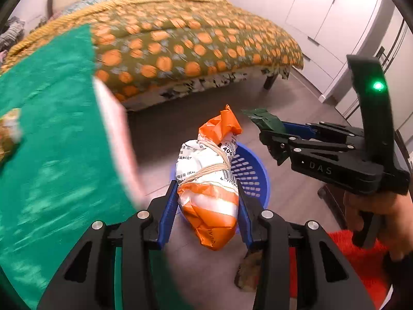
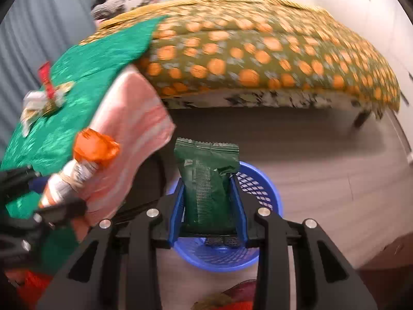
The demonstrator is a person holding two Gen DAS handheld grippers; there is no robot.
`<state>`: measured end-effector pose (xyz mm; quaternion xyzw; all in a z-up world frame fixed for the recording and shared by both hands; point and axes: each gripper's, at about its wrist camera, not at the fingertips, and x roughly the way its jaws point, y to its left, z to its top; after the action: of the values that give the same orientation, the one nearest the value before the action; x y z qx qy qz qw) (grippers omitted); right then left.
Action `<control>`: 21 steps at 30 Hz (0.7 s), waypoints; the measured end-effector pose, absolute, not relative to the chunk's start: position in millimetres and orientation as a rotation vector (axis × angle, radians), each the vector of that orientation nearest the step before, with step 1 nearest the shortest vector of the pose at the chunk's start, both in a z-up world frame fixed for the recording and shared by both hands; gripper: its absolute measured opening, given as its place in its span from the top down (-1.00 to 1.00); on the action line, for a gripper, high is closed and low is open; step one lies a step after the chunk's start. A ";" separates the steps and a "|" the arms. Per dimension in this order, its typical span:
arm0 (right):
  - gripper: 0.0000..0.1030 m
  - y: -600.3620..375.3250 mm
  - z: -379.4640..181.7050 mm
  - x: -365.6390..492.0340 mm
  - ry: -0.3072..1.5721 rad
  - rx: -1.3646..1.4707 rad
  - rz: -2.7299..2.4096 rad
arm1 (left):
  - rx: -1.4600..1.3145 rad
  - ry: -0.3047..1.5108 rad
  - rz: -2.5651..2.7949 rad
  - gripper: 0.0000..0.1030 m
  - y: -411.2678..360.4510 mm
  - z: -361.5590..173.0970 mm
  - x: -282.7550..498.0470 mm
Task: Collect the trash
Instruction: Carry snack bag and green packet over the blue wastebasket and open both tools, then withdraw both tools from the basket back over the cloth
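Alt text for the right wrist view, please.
The right tongs grip a dark green snack pouch above a blue basket on the floor. At left, the left tongs hold an orange-and-white packet.

Both cams ride the tools, tilted down and close over the basket (image 1: 254, 178) (image 2: 260, 186). Both catch the bed (image 1: 196, 41) (image 2: 271, 51) up top and the floor (image 1: 296, 95) (image 2: 322, 160).

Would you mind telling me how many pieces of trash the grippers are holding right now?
2: an orange-and-white wrapper in the left gripper, and a green packet in the right gripper, both above the blue basket. More trash may be hidden.
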<state>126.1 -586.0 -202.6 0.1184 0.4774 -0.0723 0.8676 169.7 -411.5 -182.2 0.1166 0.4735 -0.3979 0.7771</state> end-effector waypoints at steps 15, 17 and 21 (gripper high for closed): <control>0.15 -637.8 -242.6 131.4 1.055 0.369 -0.206 | 0.298 1.124 -0.815 -0.26 -495.8 -270.5 202.9; 0.12 -640.1 -240.8 129.2 1.050 0.375 -0.213 | 0.282 1.137 -0.811 -0.27 -493.3 -272.3 204.1; -0.38 -637.1 -227.6 125.1 1.010 0.354 -0.252 | 0.269 1.120 -0.827 -0.29 -482.0 -257.9 195.7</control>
<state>125.1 -637.1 -227.6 0.1683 0.4798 -0.1199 0.8527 195.7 -482.0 -257.9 0.1234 0.5143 -0.3796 0.7590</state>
